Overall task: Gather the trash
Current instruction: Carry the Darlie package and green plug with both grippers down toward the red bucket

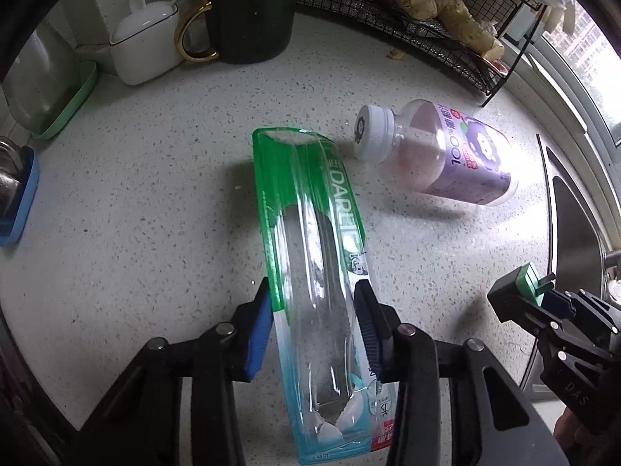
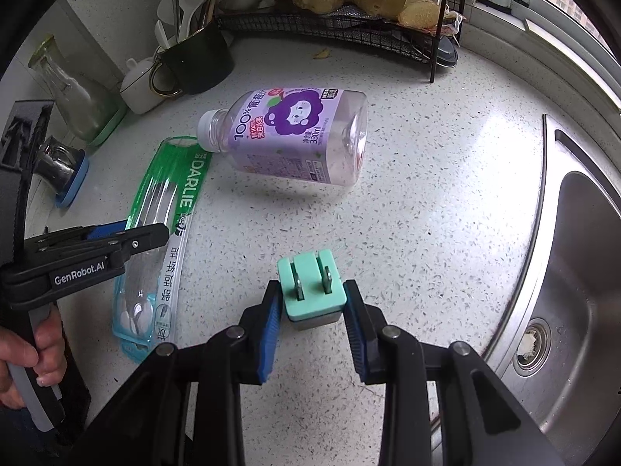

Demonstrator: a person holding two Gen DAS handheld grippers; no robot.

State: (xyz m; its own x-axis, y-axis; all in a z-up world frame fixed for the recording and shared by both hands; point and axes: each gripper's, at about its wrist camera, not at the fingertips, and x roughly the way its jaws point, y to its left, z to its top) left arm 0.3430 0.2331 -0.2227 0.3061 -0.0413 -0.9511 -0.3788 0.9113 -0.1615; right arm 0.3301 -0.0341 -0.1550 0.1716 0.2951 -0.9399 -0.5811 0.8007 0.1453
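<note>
Left gripper (image 1: 316, 322) part closed, pads squeezing see-through toothbrush pack (image 1: 310, 272) lying on desk (image 1: 155, 194). Pack light, thin, bendy, slippery; hold across narrow sides, gently. Right gripper (image 2: 312, 310) pinching small green plug (image 2: 312, 291). Empty bottle (image 2: 295, 136) on side nearby, may roll.

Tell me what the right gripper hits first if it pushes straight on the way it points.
Probably the bare countertop: the right gripper points steeply down, with the charger it grips leading. The bottle lies farther off, likely beyond that line, though depth is unclear.
</note>
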